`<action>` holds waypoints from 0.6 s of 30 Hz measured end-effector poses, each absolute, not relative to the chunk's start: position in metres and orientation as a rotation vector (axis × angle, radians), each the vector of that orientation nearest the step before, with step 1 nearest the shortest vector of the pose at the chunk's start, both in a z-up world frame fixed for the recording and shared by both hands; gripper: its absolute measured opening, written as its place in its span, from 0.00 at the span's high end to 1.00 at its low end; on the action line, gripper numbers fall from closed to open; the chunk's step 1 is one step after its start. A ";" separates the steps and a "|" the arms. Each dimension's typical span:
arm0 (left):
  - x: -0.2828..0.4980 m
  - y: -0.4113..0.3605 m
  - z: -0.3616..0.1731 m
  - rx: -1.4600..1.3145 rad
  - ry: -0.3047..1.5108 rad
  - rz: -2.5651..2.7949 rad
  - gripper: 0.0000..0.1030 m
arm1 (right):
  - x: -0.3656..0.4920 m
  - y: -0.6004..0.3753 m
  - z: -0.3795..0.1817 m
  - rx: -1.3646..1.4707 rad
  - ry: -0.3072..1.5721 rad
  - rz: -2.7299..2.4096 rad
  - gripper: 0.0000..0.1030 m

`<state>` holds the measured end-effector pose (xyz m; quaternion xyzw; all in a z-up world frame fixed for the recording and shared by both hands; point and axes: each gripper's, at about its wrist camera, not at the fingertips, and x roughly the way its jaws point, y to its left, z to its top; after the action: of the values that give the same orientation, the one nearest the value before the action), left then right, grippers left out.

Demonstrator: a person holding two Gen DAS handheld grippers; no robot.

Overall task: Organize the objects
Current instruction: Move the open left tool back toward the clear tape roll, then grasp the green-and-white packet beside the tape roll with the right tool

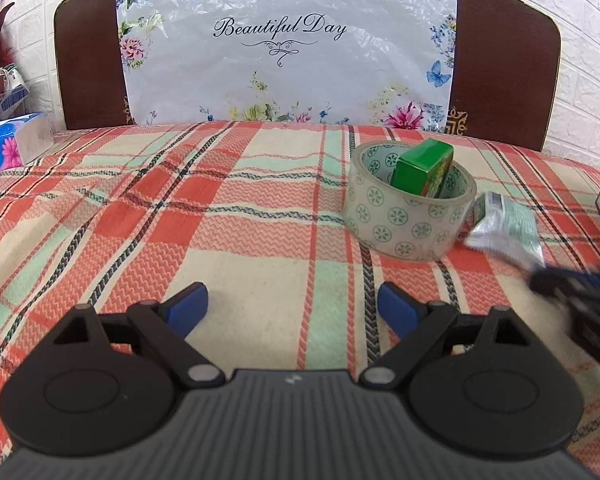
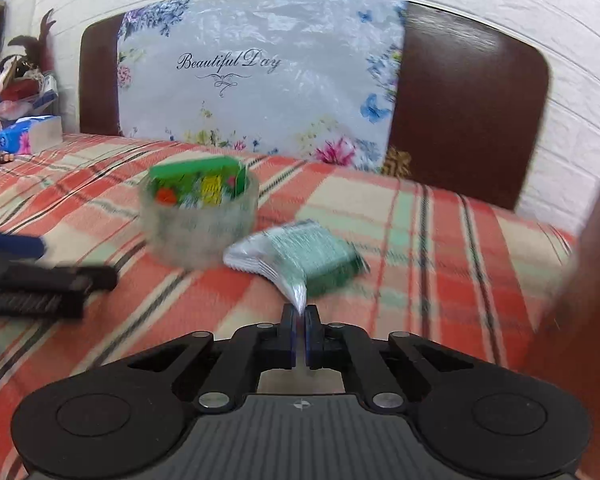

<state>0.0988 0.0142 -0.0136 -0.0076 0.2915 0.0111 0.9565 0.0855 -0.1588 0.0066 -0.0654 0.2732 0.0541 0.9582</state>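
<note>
1. Silvery-green foil: the sachet point(image 2: 300, 256) you hold looks light, thin and crinkly, so expect it to flop and swing. It lies on the plaid bed cover point(image 1: 240, 240), just at 3 o'clock of the tape roll point(image 1: 410, 216).
2. Your right hand-held gripper point(image 2: 300, 320) is clenched on the sachet's near sealed edge, a sensible hold since the flat seam is stiffer than the pouch body.
3. Your left hand-held gripper point(image 1: 292, 306) is released, with nothing between its jaws.
4. The green box point(image 1: 424, 170) stands tilted inside the tape roll; the roll looks stiff and stable.
</note>
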 end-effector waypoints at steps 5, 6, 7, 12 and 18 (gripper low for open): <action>0.098 0.011 -0.012 0.002 0.605 0.036 0.08 | 0.030 -0.170 0.006 -0.103 0.570 0.101 0.98; 0.098 0.010 -0.011 0.007 0.611 0.040 0.09 | 0.022 -0.173 0.006 -0.095 0.570 0.101 0.98; 0.097 0.008 -0.009 0.009 0.616 0.035 0.09 | 0.017 -0.174 0.006 -0.090 0.569 0.100 0.96; 0.086 -0.004 -0.010 0.052 0.605 -0.004 0.09 | 0.032 -0.178 0.010 -0.038 0.565 0.102 0.93; 0.091 0.002 -0.013 0.012 0.614 -0.015 0.05 | 0.073 -0.169 0.020 -0.084 0.458 0.106 0.14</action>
<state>0.0907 0.0023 -0.0129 0.0061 0.3022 -0.0074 0.9532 0.0733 -0.1688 0.0203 -0.0418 0.2266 0.0523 0.9717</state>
